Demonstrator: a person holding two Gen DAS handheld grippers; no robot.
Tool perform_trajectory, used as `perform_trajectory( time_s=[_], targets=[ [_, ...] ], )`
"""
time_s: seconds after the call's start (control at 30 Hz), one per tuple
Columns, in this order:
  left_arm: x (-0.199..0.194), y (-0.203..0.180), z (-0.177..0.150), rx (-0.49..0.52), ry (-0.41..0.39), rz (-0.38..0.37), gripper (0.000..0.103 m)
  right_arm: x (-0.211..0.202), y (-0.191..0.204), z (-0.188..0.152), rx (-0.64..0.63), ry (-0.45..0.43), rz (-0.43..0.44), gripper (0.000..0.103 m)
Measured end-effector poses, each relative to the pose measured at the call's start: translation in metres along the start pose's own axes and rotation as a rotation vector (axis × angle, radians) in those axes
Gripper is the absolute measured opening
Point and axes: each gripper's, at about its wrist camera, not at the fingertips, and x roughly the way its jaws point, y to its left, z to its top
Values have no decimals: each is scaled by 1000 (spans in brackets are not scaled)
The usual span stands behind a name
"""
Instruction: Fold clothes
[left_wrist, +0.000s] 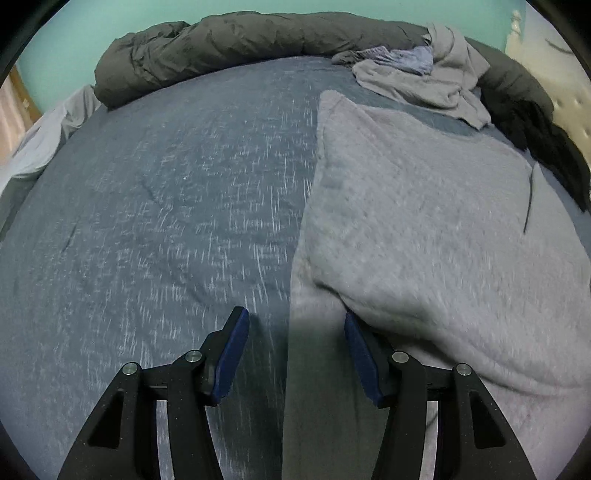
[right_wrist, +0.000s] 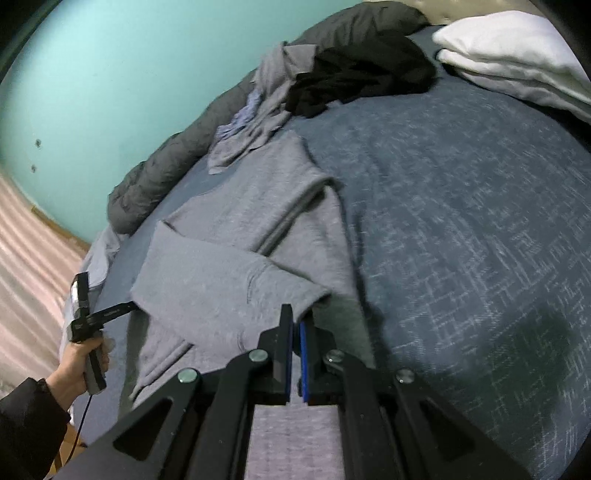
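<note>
Right gripper (right_wrist: 297, 321) has its jaws pinched on the near edge of the grey sweater (right_wrist: 236, 266), which stretches away across the blue bedspread (right_wrist: 461, 221), while the left gripper (left_wrist: 293, 328) gapes wide beside the sweater's left edge.

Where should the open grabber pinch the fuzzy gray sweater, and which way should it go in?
Probably the near side edge of the gray sweater, where it folds over just ahead of the open left gripper. Slide straight forward, low along the blue bedspread; that raised edge sits between the fingers already.
</note>
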Motion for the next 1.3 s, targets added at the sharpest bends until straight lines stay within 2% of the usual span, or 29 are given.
perform_trajectory(
  time_s=[0.13, 0.23, 0.33, 0.53, 0.67, 0.73, 0.83, 0.9, 0.97, 1.0, 1.03, 1.1, 1.2, 1.3],
  targets=[
    [4, 5, 9, 3, -23, -7, 57, 4, -3, -3, 1, 29, 6, 3],
    [1, 12, 14, 1, -49, 7, 40, 9, 0, -6, -14, 59, -1, 3],
    [-3, 24, 15, -36, -58, -1, 39, 11, 1, -7, -30, 75, -10, 3],
    [-3, 41, 7, -126, -27, -31, 41, 13, 7, -9, -68, 97, -32, 3],
    [-15, 58, 1, -200, -27, 24, 41, 15, 2, -11, -60, 126, -49, 3],
    [-24, 57, -1, -171, -40, 32, 41, 16, -1, -11, -56, 141, -75, 4],
    [-29, 39, 1, -101, -42, -4, 50, 15, -8, -10, -25, 162, -123, 5],
    [-32, 26, 4, -68, -53, -34, 54, 8, -11, -7, -4, 143, -128, 5],
    [-30, 15, 8, -48, -54, -60, 55, -2, -13, -2, 7, 100, -117, 8],
    [-26, 12, 11, -41, -45, -66, 55, -6, -14, 1, 18, 75, -98, 14],
    [-22, 9, 12, -37, -33, -70, 55, -10, -15, 3, 29, 50, -79, 26],
    [-11, 8, 11, -46, -5, -70, 55, -12, -17, 6, 39, 41, -55, 39],
    [7, 17, 7, -82, 38, -63, 55, -7, -18, 4, 30, 54, -41, 39],
    [17, 22, 0, -96, 54, -57, 55, 6, -17, -1, 4, 113, -71, 39]
  ],
)
